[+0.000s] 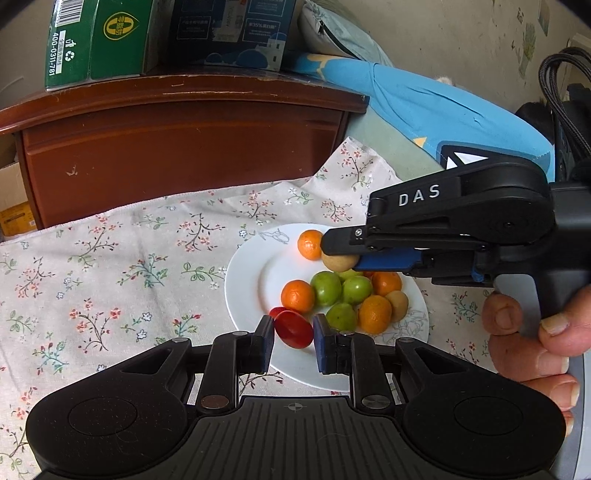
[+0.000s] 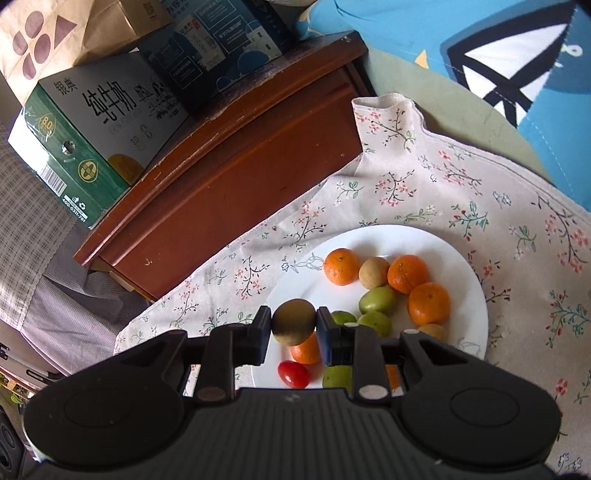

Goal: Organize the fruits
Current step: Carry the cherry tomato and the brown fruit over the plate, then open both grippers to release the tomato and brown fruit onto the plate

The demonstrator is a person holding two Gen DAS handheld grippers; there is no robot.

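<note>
A white plate (image 1: 251, 273) on the floral cloth holds several tangerines (image 1: 297, 295), green plums (image 1: 325, 288) and tan longan-like fruits (image 1: 398, 305). My left gripper (image 1: 293, 330) is shut on a red cherry tomato (image 1: 294, 329) above the plate's near rim. My right gripper (image 2: 294, 325) is shut on a brownish round fruit (image 2: 294, 322) and holds it above the plate (image 2: 469, 273). It also shows in the left wrist view (image 1: 338, 254), over the plate's far side. A second cherry tomato (image 2: 294, 374) lies on the plate.
A brown wooden cabinet (image 1: 177, 147) stands behind the cloth, with a green milk carton box (image 1: 96, 40) and a dark blue box (image 1: 229, 29) on top. A blue cushion (image 1: 436, 107) lies at the right. The floral cloth (image 1: 110, 266) stretches to the left.
</note>
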